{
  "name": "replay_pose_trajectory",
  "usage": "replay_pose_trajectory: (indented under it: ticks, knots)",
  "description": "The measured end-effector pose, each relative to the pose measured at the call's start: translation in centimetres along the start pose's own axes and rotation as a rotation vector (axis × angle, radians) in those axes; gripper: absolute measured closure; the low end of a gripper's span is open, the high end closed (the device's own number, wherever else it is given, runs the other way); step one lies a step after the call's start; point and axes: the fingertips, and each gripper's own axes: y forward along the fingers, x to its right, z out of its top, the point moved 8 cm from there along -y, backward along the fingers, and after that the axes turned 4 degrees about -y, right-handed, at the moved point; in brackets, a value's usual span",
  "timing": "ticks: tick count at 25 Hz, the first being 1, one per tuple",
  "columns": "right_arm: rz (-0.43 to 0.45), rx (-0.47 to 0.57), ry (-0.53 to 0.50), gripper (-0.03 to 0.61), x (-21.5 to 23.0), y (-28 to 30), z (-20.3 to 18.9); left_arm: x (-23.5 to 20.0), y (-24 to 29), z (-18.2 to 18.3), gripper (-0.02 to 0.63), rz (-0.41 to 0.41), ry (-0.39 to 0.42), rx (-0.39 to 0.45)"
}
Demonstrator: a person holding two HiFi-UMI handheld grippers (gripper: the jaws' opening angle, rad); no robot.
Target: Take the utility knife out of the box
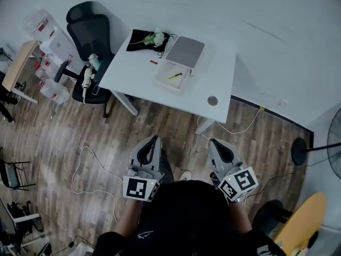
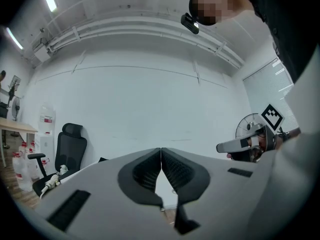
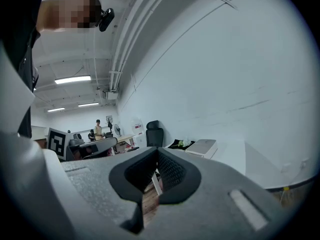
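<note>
Utility knife (image 1: 175, 76) lay inside the open box (image 1: 166, 82) on the table (image 1: 133, 68), untouched. My left gripper (image 1: 154, 140) and right gripper (image 1: 214, 142) were both closed and empty, well apart from that table; all the work remained.

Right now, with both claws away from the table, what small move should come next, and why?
Probably carry the right claw forward toward the open box on the table. The utility knife lies inside it, while this claw and the left claw are shut, empty and well short of the table.
</note>
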Motion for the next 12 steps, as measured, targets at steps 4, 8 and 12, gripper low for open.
replay_pose_trajectory:
  ticks: [4, 8, 12]
  knots:
    - [-0.021, -0.003, 0.007, 0.574, 1.1, 3.4, 0.5, -2.7, 3.4, 0.4, 0.607, -0.033, -0.008, 0.009]
    - [-0.026, -0.003, 0.006, 0.574, 1.6, 6.8, 1.4, -5.4, 6.3, 0.7, 0.607, -0.054, 0.002, 0.000]
    - [-0.039, -0.010, -0.001, 0.574, 2.7, 10.5, 2.2, -8.2, 9.8, 1.0, 0.607, -0.070, 0.003, -0.008]
